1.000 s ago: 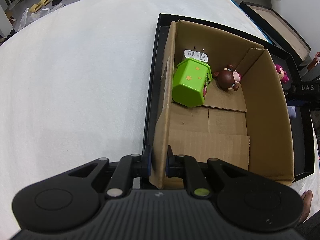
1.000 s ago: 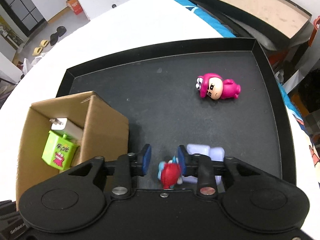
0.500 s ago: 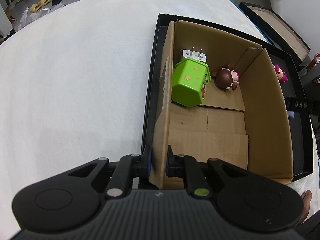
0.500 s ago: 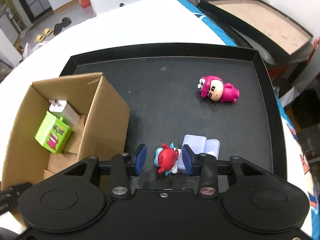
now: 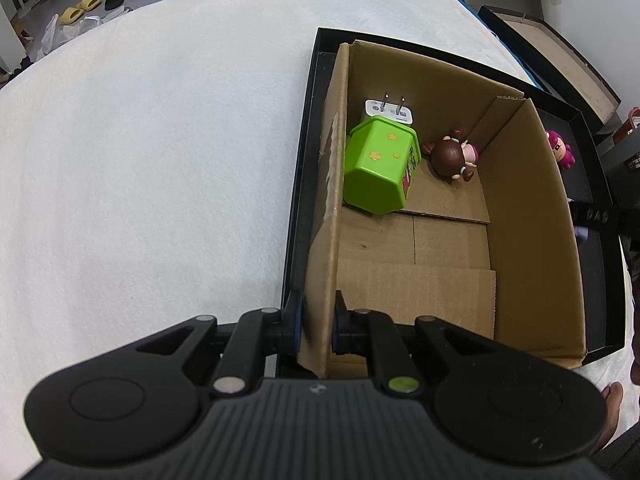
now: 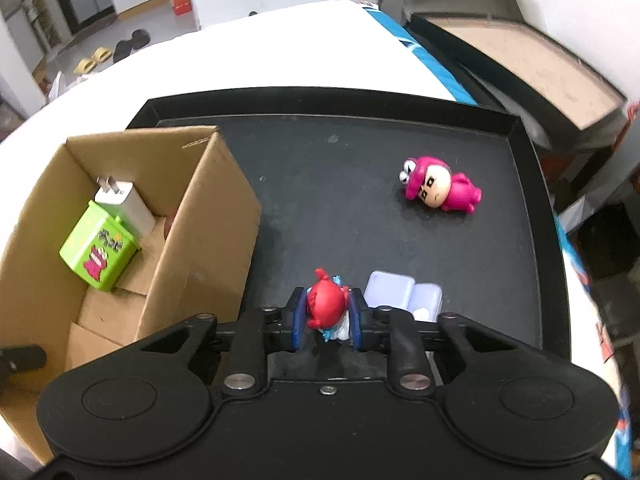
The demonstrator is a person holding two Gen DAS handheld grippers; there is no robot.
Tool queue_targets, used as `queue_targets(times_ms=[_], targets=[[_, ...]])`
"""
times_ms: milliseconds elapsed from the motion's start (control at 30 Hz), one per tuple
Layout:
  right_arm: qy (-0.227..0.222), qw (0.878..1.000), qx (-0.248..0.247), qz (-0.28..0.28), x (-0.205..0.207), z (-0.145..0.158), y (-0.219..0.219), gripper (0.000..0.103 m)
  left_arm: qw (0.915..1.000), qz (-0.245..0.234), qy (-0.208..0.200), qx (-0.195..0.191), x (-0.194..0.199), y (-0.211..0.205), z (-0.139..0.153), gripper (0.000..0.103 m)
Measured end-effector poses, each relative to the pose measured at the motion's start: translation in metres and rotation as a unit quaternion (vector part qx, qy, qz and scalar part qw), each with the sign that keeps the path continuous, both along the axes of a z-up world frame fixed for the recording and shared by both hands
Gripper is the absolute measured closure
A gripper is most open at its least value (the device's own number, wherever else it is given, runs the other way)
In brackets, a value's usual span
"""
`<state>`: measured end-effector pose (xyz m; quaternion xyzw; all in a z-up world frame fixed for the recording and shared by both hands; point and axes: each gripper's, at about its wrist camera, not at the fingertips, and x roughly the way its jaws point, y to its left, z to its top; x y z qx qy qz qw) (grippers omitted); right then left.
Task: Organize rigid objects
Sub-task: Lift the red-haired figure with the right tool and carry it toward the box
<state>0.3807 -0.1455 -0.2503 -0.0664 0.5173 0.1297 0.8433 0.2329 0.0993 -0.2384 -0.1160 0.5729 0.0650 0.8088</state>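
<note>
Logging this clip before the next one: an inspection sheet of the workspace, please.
Surface: white padded top carrying a black tray.
Job's things: cardboard box in the tray holds a green bin toy, white charger and brown-haired figurine; pink figurine and lavender case lie on the tray.
Clutter: nothing seen.
Grippers: left gripper clamps the box wall; right gripper has just closed on the red-headed figurine.
Cables: nothing seen.
Surroundings: slippers on the floor, second tray beyond.
</note>
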Motion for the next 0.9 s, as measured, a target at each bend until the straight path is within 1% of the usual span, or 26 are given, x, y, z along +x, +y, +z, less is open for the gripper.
queue_targets(times_ms=[33,100,133,200,267,300,467,700,900], targets=[[0.007,1.0,0.014,-0.015,0.003,0.0,-0.005,0.081,1.0,0.0,0.0,0.0,0.0,0.0,0.0,0.091],[0.033,0.996,0.06,-0.059,0.011,0.0,-0.022,0.081,1.0,0.0,0.0,0.0,0.0,0.0,0.001,0.091],[0.048,0.992,0.086,-0.079,0.016,-0.001,-0.031,0.082,1.0,0.0,0.0,0.0,0.0,0.0,0.0,0.091],[0.079,0.98,0.141,-0.117,0.022,-0.006,-0.052,0.082,1.0,0.0,0.0,0.0,0.0,0.0,0.001,0.091],[0.096,0.969,0.18,-0.137,0.023,-0.012,-0.066,0.082,1.0,0.0,0.0,0.0,0.0,0.0,0.0,0.091],[0.099,0.967,0.189,-0.139,0.022,-0.014,-0.069,0.082,1.0,0.0,0.0,0.0,0.0,0.0,0.0,0.091],[0.11,0.959,0.21,-0.152,0.02,-0.019,-0.075,0.082,1.0,0.0,0.0,0.0,0.0,0.0,0.001,0.091],[0.113,0.961,0.205,-0.145,0.021,-0.012,-0.071,0.082,1.0,0.001,0.002,-0.002,0.001,0.0,0.0,0.091],[0.106,0.963,0.212,-0.127,0.022,0.007,-0.062,0.082,1.0,0.001,0.001,-0.003,0.001,0.0,0.0,0.091]])
